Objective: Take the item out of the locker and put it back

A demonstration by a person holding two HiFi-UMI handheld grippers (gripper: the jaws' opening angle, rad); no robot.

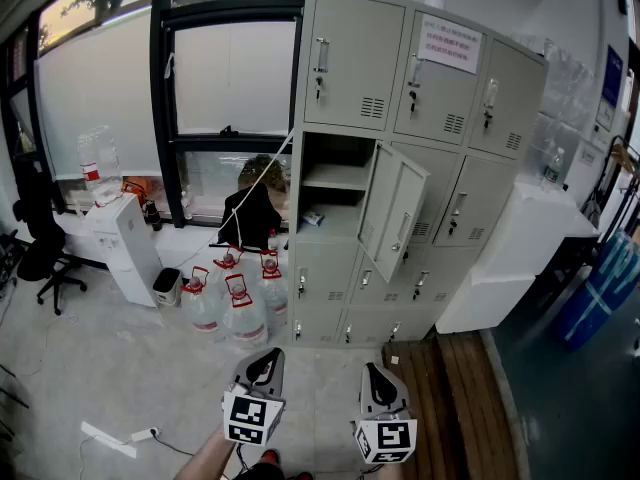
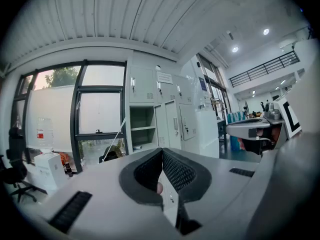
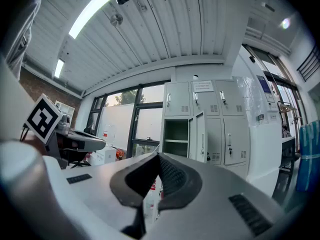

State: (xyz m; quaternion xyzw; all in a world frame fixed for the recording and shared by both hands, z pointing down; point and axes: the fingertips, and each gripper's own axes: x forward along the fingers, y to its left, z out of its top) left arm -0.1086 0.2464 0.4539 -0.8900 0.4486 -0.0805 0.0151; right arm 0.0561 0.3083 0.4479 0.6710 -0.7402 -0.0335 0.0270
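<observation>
Locker (image 1: 420, 168): we are facing it from well back, its door (image 1: 395, 208) standing open, so nothing is blocking the reach.
Item (image 1: 312, 218): it is lying on the open compartment's (image 1: 335, 150) floor, not yet taken.
Left hand-held gripper (image 1: 265, 355): we are carrying it low, closed, empty.
Right hand-held gripper (image 1: 376, 368): likewise closed, empty, awaiting the approach.

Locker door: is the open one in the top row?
No, the open door belongs to the second row; all three top-row doors are shut.
</observation>
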